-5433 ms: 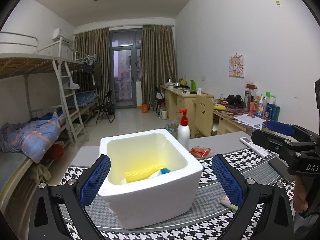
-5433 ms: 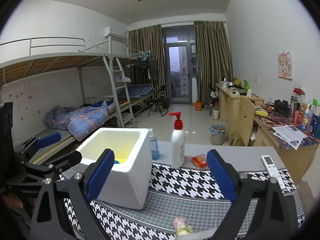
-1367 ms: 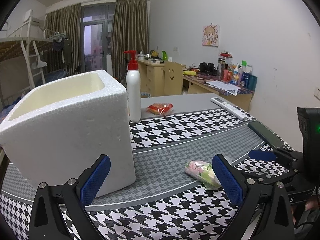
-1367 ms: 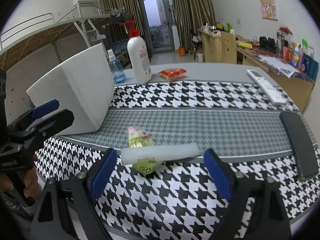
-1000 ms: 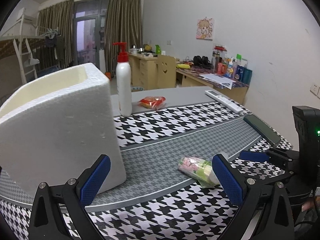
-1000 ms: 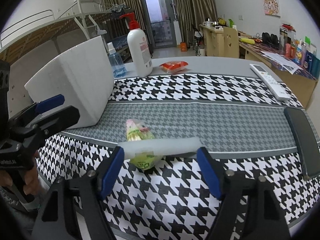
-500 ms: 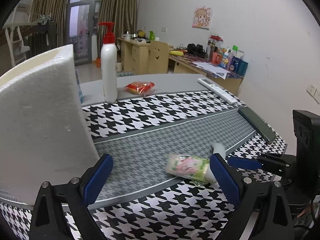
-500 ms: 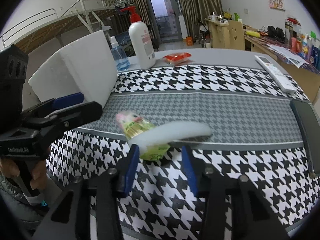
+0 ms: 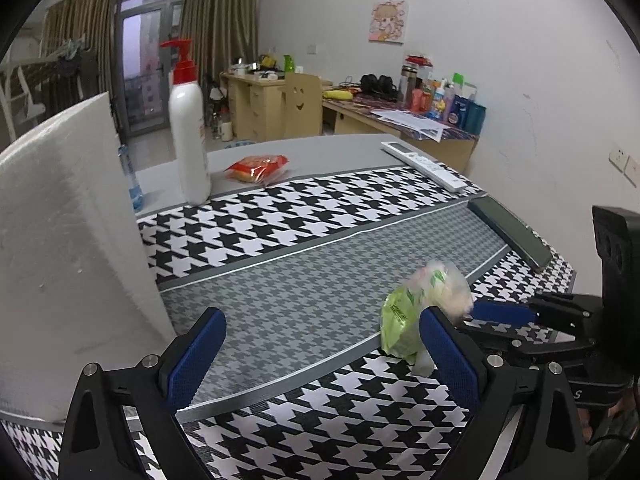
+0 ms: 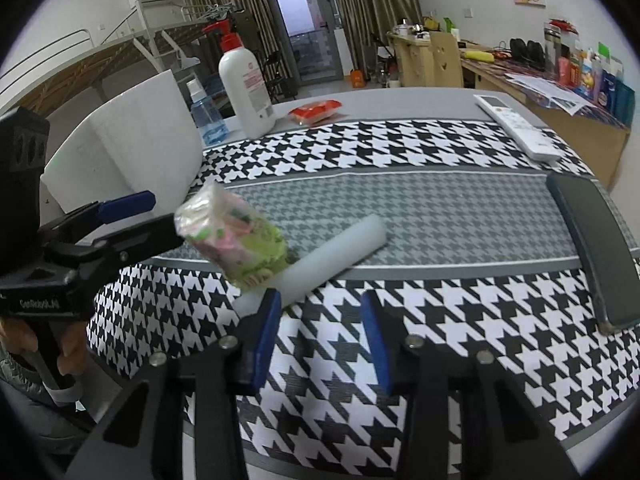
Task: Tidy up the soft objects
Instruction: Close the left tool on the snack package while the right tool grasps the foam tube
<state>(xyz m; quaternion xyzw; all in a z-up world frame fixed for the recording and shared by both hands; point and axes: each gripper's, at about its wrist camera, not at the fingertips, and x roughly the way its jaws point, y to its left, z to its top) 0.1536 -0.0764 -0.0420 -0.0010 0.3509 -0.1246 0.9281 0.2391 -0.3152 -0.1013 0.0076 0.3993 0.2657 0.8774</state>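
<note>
Right tool (image 10: 320, 332) half-open, touching foam roll (image 10: 320, 262)

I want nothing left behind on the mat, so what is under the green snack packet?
A pale foam roll lies partly beneath the snack packet, on the checked mat. The spot beneath the packet is hidden.

One foam box (image 9: 68, 248), two bottles (image 10: 246, 92), one remote (image 10: 516, 126), two snack packets (image 10: 236, 238).

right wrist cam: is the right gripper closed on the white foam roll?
No. The right gripper is open, with bare cloth between its fingers, and the white foam roll lies beyond them.
</note>
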